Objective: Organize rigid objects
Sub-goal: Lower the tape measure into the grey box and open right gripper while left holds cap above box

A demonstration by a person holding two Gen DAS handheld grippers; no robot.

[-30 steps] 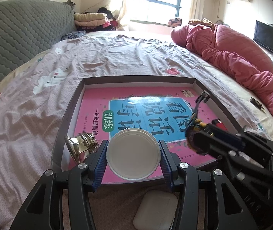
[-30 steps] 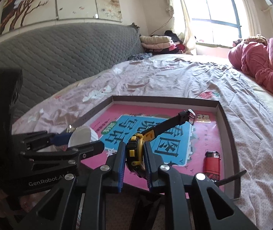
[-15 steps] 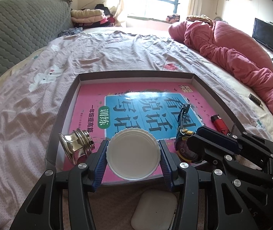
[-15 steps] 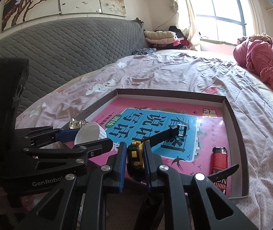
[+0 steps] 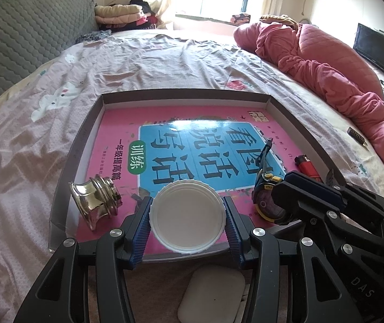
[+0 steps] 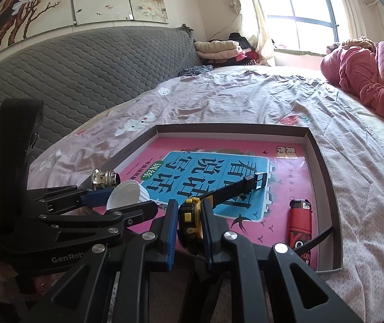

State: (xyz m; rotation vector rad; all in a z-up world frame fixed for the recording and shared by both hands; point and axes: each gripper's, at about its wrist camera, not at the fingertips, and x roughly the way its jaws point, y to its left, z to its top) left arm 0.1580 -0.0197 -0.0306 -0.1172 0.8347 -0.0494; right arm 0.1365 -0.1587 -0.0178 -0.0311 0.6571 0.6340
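Observation:
My left gripper is shut on a round white lid, held over the near edge of a shallow grey box lined with a pink and blue book. A brass knob lies in the box at the lid's left. My right gripper is shut on a yellow and black tape measure whose black strap points toward the box's middle. In the left wrist view the tape measure sits low over the book at the right. A red lighter lies in the box's right side.
The box rests on a pink bedsheet. A white case lies on the bed under my left gripper. A pink quilt is heaped at the far right, a grey padded headboard at the left. A small dark object lies beyond the box's right wall.
Both grippers have sunk and tipped a little toward the box. The tape measure came down from above the book to near its surface, its strap now lower. Both grips are unchanged.

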